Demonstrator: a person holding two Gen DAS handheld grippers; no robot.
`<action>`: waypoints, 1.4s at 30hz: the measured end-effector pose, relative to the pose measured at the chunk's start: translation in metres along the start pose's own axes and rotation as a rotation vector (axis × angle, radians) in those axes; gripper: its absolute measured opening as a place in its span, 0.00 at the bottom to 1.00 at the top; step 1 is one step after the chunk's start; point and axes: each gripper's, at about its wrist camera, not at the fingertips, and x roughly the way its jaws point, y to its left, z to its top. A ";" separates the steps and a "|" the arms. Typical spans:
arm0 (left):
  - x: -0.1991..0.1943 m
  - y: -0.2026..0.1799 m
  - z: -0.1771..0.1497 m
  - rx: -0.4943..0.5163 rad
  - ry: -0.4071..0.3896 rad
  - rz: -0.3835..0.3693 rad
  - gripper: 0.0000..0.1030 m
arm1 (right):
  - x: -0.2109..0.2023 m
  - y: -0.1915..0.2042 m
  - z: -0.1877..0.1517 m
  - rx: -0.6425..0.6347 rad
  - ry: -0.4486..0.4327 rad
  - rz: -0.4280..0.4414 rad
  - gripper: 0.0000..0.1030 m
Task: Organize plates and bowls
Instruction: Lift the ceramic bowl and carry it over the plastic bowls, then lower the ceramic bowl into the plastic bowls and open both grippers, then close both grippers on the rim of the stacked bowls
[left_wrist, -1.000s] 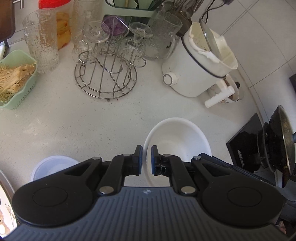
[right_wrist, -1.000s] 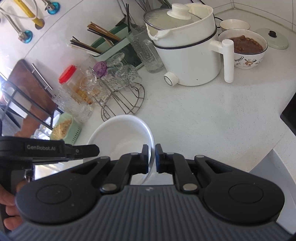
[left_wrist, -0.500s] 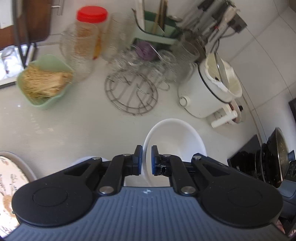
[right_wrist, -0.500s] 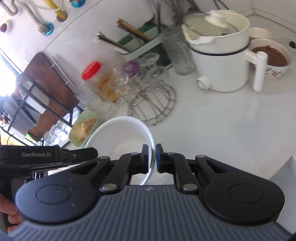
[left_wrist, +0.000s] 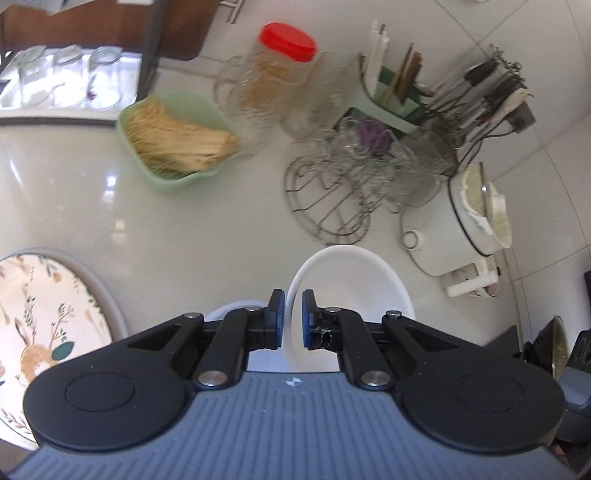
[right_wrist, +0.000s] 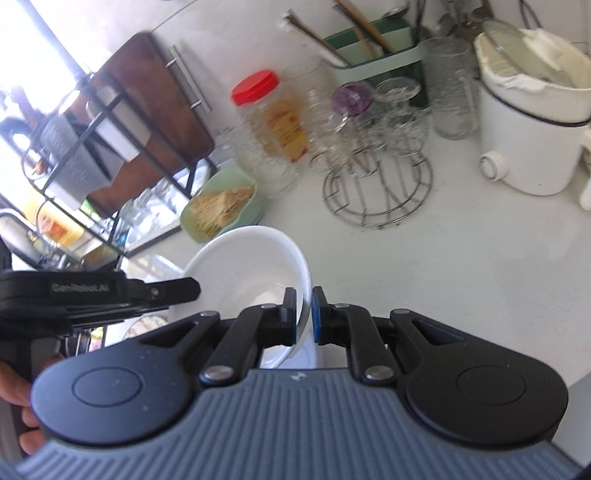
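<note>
Between both clamped hand-held grippers, left (left_wrist: 290, 318) and right (right_wrist: 303, 315), an empty white bowl (right_wrist: 240, 266); nearby, noodle-filled green dish (left_wrist: 177, 138).

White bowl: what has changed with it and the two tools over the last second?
The white bowl, carried by both tools, has travelled across the counter away from the white cooker: the floral plate has come into the left wrist view, and the green dish now sits just beyond the bowl. Unchanged: the left tool and right tool stay clamped on opposite rims; nothing was released.
</note>
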 end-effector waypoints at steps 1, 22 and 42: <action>0.001 0.005 -0.003 -0.008 0.003 0.000 0.09 | 0.003 0.001 -0.001 -0.010 0.010 0.001 0.12; 0.029 0.053 -0.035 0.001 0.076 0.072 0.09 | 0.051 0.011 -0.039 -0.115 0.144 -0.038 0.12; 0.063 0.064 -0.053 0.078 0.149 0.099 0.42 | 0.072 -0.026 -0.062 0.063 0.157 0.016 0.33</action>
